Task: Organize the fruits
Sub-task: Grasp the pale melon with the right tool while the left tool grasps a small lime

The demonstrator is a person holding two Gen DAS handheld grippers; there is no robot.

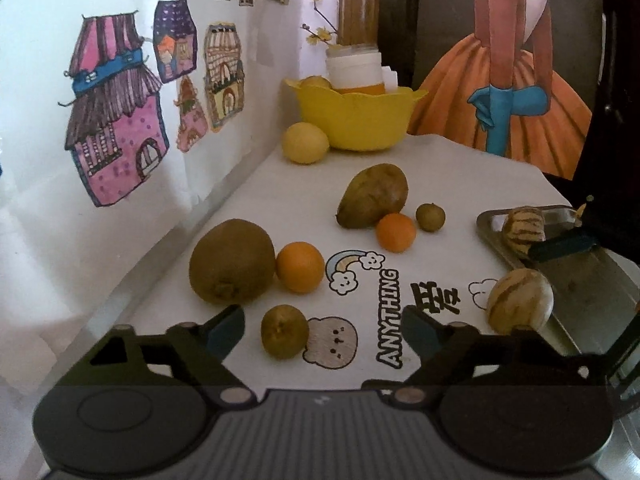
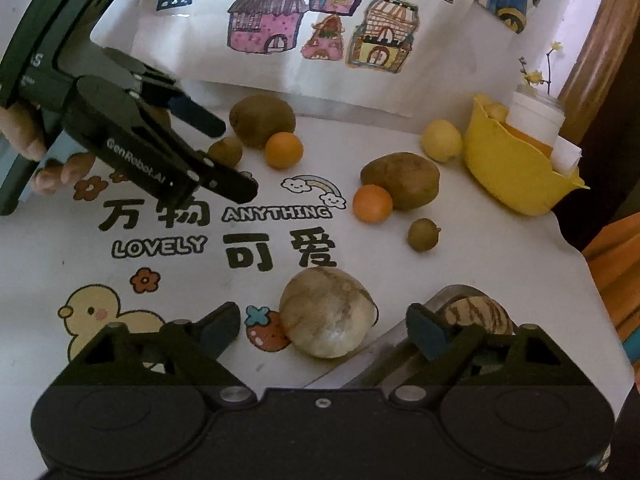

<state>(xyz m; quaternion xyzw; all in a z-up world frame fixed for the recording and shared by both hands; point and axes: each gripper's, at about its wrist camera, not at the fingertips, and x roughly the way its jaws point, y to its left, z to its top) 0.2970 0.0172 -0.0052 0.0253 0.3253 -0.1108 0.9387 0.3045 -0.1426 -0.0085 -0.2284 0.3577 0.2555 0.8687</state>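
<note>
I am holding my right gripper [image 2: 324, 326] with jaws apart, straddling the pale striped round melon [image 2: 326, 312] lying dead ahead on the white printed cloth, just beside the steel tray [image 1: 576, 280]. My left gripper [image 1: 322, 328], also spread, is facing the small brownish-green fruit [image 1: 284, 331], which I am judging its nearest target.

Looking like a home: childlike house drawings [image 1: 116, 120] hanging on the wall, cartoon-printed tablecloth [image 2: 280, 236] covering the table.
</note>
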